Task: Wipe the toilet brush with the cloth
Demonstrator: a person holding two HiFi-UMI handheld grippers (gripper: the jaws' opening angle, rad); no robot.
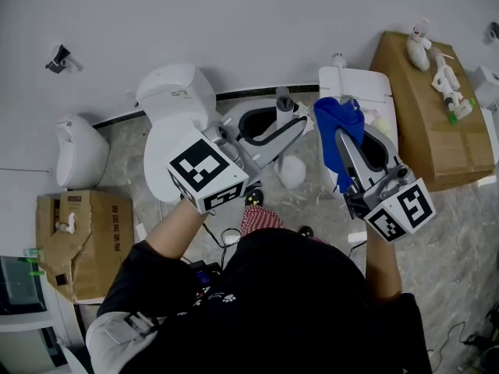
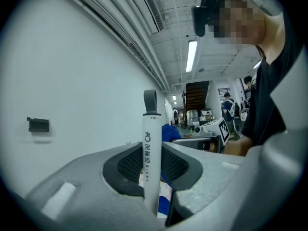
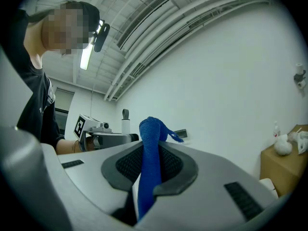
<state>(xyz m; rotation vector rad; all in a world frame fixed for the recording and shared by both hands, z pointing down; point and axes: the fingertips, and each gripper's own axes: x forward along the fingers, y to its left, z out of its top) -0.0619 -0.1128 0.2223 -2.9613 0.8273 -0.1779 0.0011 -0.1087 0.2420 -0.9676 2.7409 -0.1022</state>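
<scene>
A: What is my left gripper point(image 1: 291, 131) holding?
B: Its own view shows the jaws squeezing the white toilet brush point(image 2: 151, 153) handle, standing upright.
A: And my right gripper point(image 1: 348, 142)?
B: I see it pinching the blue cloth point(image 3: 150, 148) tight. Only the head view shows the brush's round white end hanging above the floor point(image 1: 460, 232), cloth near the handle.

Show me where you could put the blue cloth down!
The brown box on the right is bare at its near end; white things crowd its far end. The left toilet's closed lid is bare too. The middle, round the toilet brush and blue cloth, is crowded.
</scene>
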